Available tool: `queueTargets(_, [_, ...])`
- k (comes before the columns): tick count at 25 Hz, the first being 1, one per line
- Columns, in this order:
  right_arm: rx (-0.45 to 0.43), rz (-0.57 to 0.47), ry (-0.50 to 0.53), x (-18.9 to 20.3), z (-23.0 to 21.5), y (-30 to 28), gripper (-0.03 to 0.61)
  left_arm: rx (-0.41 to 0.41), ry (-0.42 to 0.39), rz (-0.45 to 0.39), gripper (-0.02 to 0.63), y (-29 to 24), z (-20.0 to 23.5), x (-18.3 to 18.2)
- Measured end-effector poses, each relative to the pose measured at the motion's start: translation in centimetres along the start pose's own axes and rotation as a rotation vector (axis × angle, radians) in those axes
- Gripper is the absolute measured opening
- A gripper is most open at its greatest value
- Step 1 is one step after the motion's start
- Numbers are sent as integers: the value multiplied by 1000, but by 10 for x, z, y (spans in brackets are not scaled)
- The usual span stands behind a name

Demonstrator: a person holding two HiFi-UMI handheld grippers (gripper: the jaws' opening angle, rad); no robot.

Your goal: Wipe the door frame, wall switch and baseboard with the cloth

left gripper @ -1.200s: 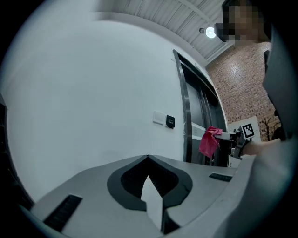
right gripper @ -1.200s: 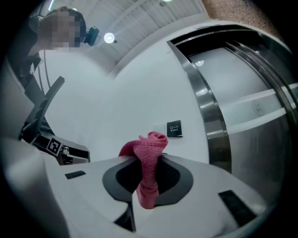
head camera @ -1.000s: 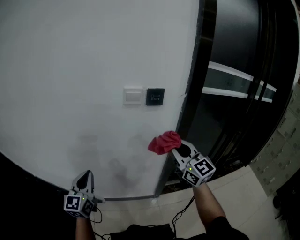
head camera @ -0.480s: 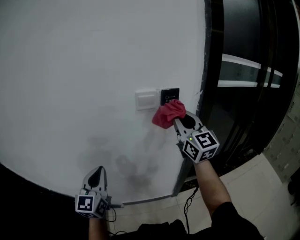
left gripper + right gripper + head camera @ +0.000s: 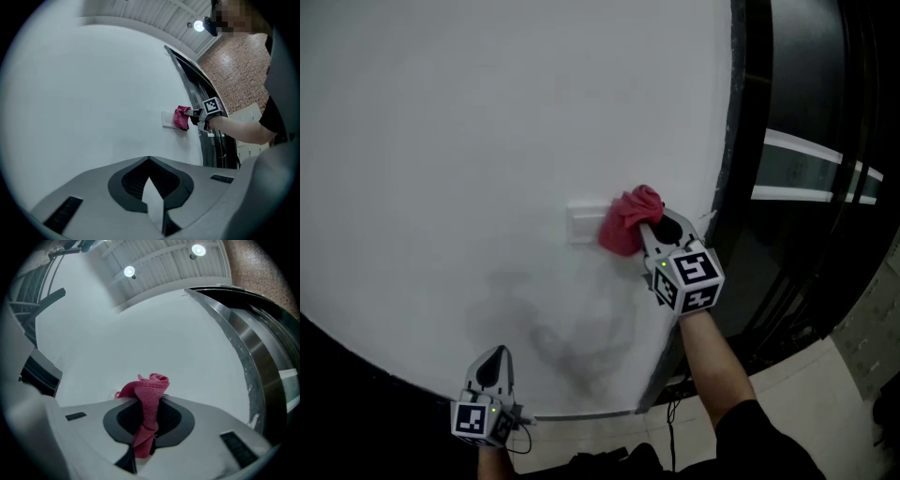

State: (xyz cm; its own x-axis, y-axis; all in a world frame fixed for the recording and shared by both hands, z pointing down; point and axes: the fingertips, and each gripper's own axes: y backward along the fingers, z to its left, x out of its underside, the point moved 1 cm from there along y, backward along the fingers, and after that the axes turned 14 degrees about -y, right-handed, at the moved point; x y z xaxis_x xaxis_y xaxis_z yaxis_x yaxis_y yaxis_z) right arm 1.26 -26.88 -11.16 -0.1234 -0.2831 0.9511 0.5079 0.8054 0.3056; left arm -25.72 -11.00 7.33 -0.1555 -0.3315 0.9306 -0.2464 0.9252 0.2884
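My right gripper [image 5: 652,223] is shut on a bunched red cloth [image 5: 628,218] and presses it against the white wall, over the dark switch plate, which is hidden. The white wall switch [image 5: 582,222] shows just left of the cloth. In the right gripper view the cloth [image 5: 147,404] is pinched between the jaws. The left gripper view shows the cloth [image 5: 182,117] against the switch [image 5: 167,119]. My left gripper [image 5: 490,368] hangs low by the wall, shut and empty. The dark door frame [image 5: 741,141] runs right of the cloth. The baseboard [image 5: 581,414] lies along the wall's foot.
A dark glass door [image 5: 825,187] with a pale horizontal band stands right of the frame. Pale floor tiles [image 5: 834,403] show at lower right. A black cable [image 5: 670,403] hangs near the frame's foot. Faint grey smudges [image 5: 553,328] mark the wall below the switch.
My right gripper has carried the cloth up from below the switches onto the dark switch plate, which it now covers. The left gripper has stayed low by the wall.
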Motion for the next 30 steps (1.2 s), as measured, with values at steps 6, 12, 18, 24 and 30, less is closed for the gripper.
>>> queueTargets(6, [-10,-54,-21,8,-1,1,49,-79,44,6,-5,18,-3,8])
queueTargets(12, [-32,-30,-42,19,-3,4,49,-132,38,8,-6,18,0,7])
queueTargets(18, [-45,25,-31,35,-4,10,51,-160,40,-32,-5,26,-4,4])
queueTargets(24, [-34,57,-46,52,-8,18,51,-110,53,21,-5,26,-16,19])
queueTargets(30, [-32,82,-52,62,-10,20,51,-92,85,35,-6,27,-24,26])
